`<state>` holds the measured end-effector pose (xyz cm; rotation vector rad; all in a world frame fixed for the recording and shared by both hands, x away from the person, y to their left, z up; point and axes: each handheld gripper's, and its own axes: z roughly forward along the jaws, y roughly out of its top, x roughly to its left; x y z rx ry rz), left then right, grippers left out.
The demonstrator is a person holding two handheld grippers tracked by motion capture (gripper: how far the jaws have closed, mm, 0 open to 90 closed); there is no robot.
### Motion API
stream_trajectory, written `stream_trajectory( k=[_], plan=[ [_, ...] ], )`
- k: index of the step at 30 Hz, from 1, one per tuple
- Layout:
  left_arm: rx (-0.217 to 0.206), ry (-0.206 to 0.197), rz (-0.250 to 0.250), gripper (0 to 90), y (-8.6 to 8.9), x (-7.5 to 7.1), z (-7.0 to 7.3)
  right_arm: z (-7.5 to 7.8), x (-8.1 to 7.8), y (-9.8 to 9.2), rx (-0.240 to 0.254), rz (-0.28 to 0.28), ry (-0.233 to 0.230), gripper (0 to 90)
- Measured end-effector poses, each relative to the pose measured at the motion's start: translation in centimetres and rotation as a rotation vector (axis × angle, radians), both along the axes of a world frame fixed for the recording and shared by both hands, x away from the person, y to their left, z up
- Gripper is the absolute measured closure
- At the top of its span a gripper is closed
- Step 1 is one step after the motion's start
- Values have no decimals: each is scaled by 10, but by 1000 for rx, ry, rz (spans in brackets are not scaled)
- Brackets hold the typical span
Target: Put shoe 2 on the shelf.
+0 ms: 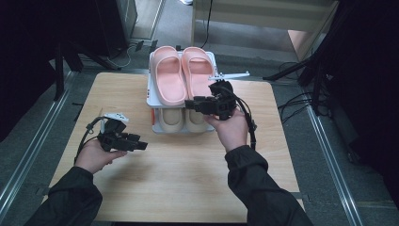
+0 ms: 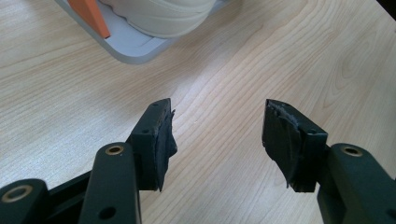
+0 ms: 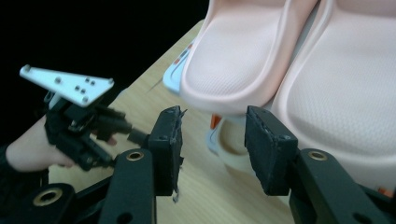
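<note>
On the rack [image 1: 151, 94], ribbed rubbery pink slippers [image 1: 181, 75].

Light wood table [image 1: 179, 183]; small 2-tier shoe rack [image 1: 150, 96] at 12 o'clock edge, pink slippers [image 1: 181, 73] on top, beige pair [image 1: 182, 118] below.

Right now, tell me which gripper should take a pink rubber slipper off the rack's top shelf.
Right. The right gripper is open at the toes of the pink rubber slippers, while the left gripper sits over bare wooden table, apart from the white two-tier rack.
</note>
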<state>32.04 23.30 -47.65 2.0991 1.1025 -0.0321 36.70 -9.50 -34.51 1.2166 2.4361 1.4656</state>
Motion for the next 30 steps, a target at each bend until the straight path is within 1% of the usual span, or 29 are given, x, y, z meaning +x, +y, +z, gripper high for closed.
stream_trajectory(
  k=[3, 7, 9, 10, 11, 12, 14, 15, 16, 17, 18, 22, 26, 28, 29, 30],
  plan=[
    [2, -2, 0, 425, 0, 0, 0, -3, -12, -5, -2, 21, -11, 570],
    [2, 2, 3, 419, 0, 0, -1, -10, -24, -10, -9, 51, -15, 563],
    [6, 3, -2, 416, 0, 0, -1, -18, -30, -15, -10, 67, -15, 560],
    [5, 3, -1, 416, 0, 0, -1, -18, -30, -15, -10, 67, -15, 560],
    [3, 3, 0, 413, -1, -1, -1, -25, -34, -19, -8, 72, -7, 558],
    [5, 2, -1, 413, -1, -1, -1, -25, -34, -19, -8, 72, -7, 558],
    [8, 1, -4, 408, -1, -1, -1, -32, -36, -22, -11, 78, -8, 556],
    [9, -1, 0, 406, -1, -1, -2, -39, -39, -25, -14, 85, -7, 554],
    [10, -3, -1, 406, -1, -1, -2, -39, -39, -25, -14, 85, -7, 554],
    [10, -3, 1, 401, -1, -1, -2, -47, -41, -27, -19, 91, -12, 553],
    [11, -5, 1, 401, -1, -1, -2, -47, -41, -27, -19, 91, -12, 553],
    [11, -6, -1, 388, -2, -1, -3, -63, -44, -32, -25, 101, -17, 546],
    [8, -11, 0, 377, -2, -2, -3, -79, -46, -36, -20, 110, -3, 542],
    [9, -9, -4, 375, -2, -2, -3, -86, -47, -38, -35, 112, -19, 536],
    [15, -15, -12, 380, -3, -3, -4, -93, -48, -39, -53, 122, -42, 525],
    [15, -15, -12, 379, -3, -3, -4, -93, -48, -39, -53, 122, -42, 525]
  ],
)
